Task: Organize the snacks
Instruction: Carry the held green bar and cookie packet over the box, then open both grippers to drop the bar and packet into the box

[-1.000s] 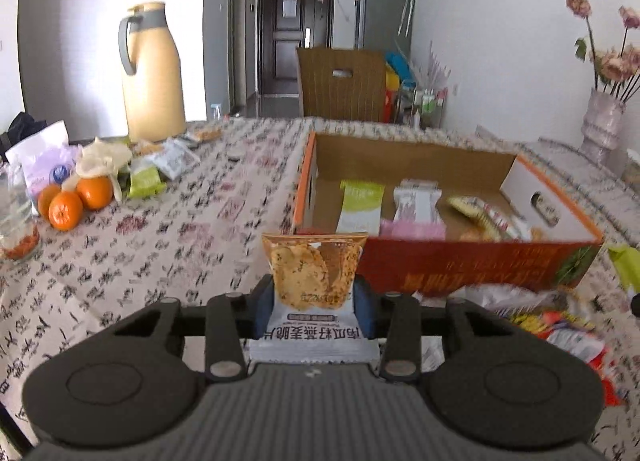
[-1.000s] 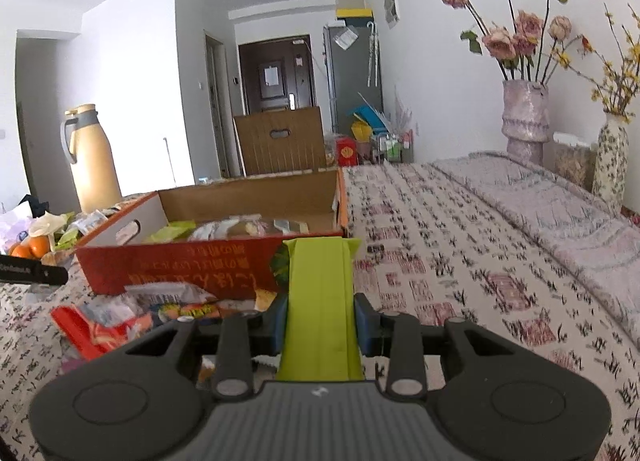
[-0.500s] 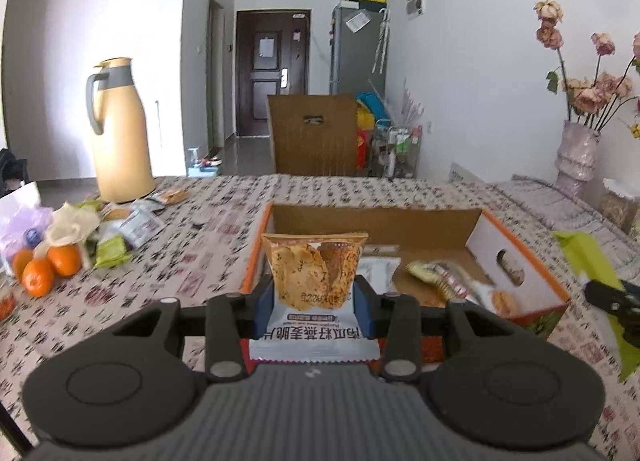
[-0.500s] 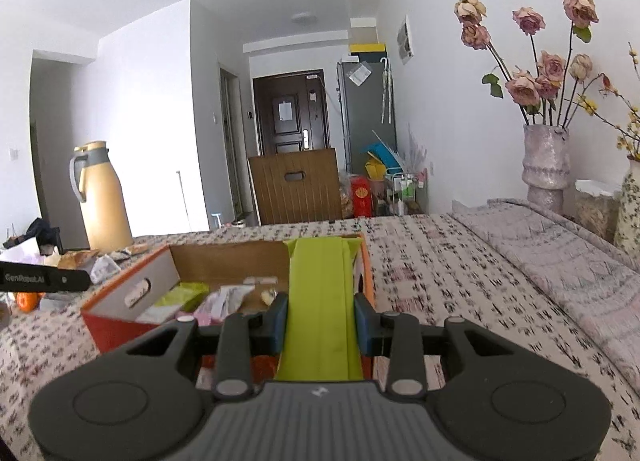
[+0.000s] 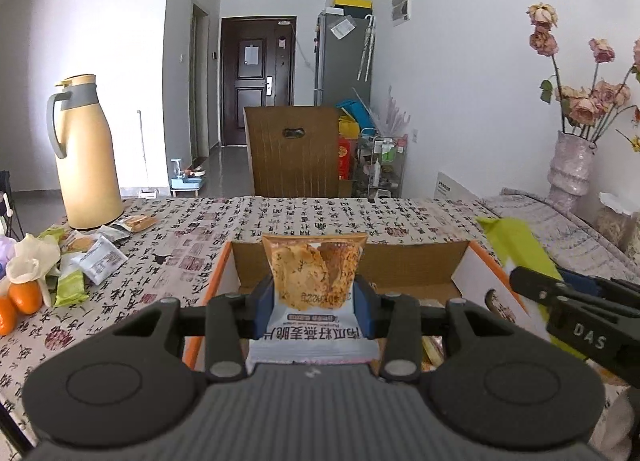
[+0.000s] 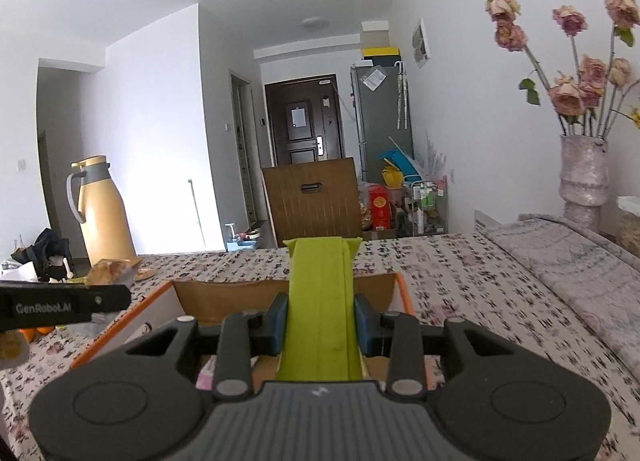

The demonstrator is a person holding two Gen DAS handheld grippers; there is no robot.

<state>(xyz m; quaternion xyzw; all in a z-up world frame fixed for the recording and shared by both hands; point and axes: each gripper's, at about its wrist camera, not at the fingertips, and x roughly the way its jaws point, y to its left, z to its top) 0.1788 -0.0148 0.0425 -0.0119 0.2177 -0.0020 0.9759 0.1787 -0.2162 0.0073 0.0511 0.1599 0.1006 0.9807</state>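
Note:
My left gripper point(image 5: 314, 306) is shut on a cracker packet point(image 5: 314, 281) with a clear window and white base, held above the near end of an open cardboard box point(image 5: 404, 267) with orange rims. My right gripper point(image 6: 320, 321) is shut on a lime-green snack packet point(image 6: 320, 301), held over the same box point(image 6: 232, 295). In the left wrist view the right gripper point(image 5: 576, 317) comes in from the right with the green packet point(image 5: 516, 239). In the right wrist view the left gripper point(image 6: 64, 303) shows at the left edge. Most of the box's contents are hidden behind the grippers.
A tan thermos jug point(image 5: 86, 153) stands at the back left of the patterned tablecloth point(image 5: 168, 245). Loose snack packets point(image 5: 100, 257) and oranges point(image 5: 24, 297) lie at the left. A vase of dried roses point(image 5: 570, 165) stands at the right. A wooden chair back point(image 5: 294, 157) is behind the table.
Both grippers have risen and moved forward over the box with their packets. The box front wall has dropped out of sight below the grippers.

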